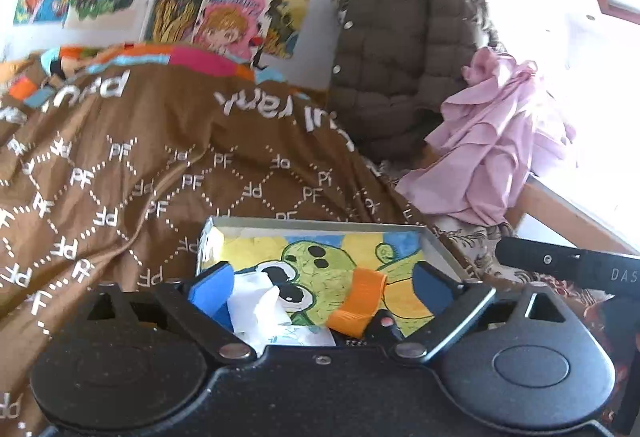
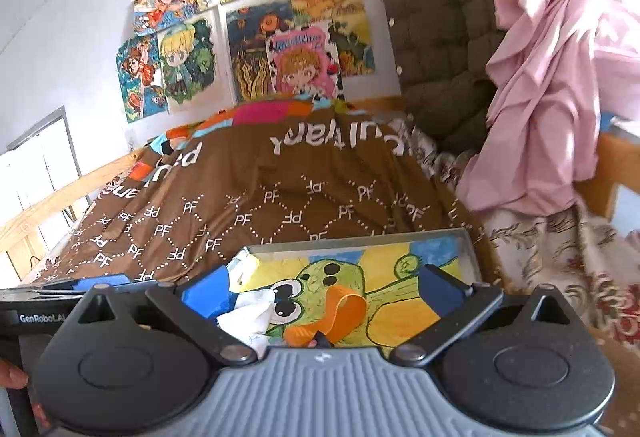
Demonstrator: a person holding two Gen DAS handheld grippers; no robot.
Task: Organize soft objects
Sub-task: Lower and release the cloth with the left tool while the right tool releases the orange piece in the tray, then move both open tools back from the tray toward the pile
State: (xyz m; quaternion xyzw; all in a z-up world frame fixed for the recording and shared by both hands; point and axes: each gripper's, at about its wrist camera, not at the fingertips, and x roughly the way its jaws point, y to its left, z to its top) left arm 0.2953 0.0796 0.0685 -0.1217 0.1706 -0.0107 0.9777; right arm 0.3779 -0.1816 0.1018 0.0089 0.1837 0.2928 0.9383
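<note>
A shallow metal tray point(image 1: 320, 224) with a green frog painting lies on a brown "PF" quilt point(image 1: 160, 157). In the tray are a crumpled white tissue point(image 1: 260, 305) and a looped orange strap point(image 1: 358, 297). My left gripper point(image 1: 324, 283) stands open just above the tray's near end, its blue pads either side of both items. The right wrist view shows the same tray point(image 2: 360, 239), tissue point(image 2: 250, 317) and strap point(image 2: 336, 313). My right gripper point(image 2: 326, 287) is open over them too. Neither gripper holds anything.
A brown quilted jacket point(image 1: 400, 49) and a pink cloth point(image 1: 492, 141) hang over the bed's far right corner. A floral sheet point(image 2: 560, 257) shows on the right and a wooden rail point(image 2: 52, 197) on the left. Drawings point(image 2: 280, 37) cover the wall.
</note>
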